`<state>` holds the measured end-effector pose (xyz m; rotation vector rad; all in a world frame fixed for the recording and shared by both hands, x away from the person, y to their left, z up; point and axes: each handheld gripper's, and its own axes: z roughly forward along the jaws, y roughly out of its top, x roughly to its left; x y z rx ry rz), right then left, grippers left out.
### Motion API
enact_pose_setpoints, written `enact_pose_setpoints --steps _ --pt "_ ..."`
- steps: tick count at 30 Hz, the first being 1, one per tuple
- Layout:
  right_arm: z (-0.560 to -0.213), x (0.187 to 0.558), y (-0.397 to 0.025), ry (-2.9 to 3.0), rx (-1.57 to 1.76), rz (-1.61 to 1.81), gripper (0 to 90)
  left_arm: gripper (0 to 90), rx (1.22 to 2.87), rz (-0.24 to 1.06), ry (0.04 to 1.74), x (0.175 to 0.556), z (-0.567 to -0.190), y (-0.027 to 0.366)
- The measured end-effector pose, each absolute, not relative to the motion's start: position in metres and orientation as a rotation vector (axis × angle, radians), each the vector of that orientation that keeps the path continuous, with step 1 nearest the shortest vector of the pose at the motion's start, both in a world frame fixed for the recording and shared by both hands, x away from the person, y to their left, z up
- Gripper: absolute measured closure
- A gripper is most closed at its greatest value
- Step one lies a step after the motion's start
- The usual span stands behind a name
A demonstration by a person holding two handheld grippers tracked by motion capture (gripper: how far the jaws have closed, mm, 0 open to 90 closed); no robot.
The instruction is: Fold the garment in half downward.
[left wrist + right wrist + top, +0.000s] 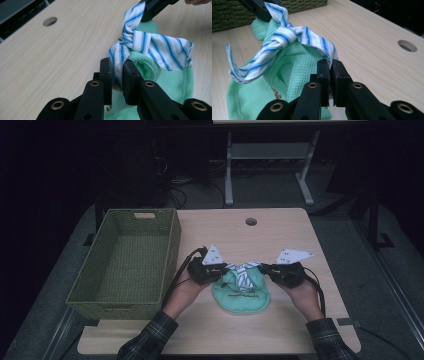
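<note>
Near centre of table (280, 330): green cloth pouch (242, 292), striped tie (243, 272) knotted over it. Left gripper (117, 77) and right gripper (330, 72) each pinching one tie end. Probably knot-tightening; next, outward pull. Far left: wicker basket (127, 260).

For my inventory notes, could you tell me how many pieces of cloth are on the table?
2: a green cloth lies bunched on the table between the grippers, and a blue-striped cloth is knotted around its top, each end clamped in a gripper. Nothing shows inside the basket.
</note>
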<state>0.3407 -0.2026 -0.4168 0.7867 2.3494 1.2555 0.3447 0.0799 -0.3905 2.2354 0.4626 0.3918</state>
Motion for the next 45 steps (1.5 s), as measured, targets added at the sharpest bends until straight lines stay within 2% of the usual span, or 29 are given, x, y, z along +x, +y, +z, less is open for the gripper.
enact_pose_setpoints --steps 20,30,37,45 --pt "-0.435 0.316 -0.209 2.448 0.821 1.279 75.7 70.8 2.254 0.140 0.491 0.325 -0.410 0.086" --pt "-0.442 0.303 -0.213 2.498 0.831 1.275 75.2 68.9 2.272 0.055 0.489 0.316 -0.421 0.087" --pt "-0.446 0.290 -0.219 2.530 0.833 1.288 73.1 63.6 2.273 -0.017 0.482 0.306 -0.425 0.090" --pt "-0.443 0.272 -0.230 2.538 0.838 1.319 66.2 59.1 2.242 -0.071 0.474 0.293 -0.418 0.100"
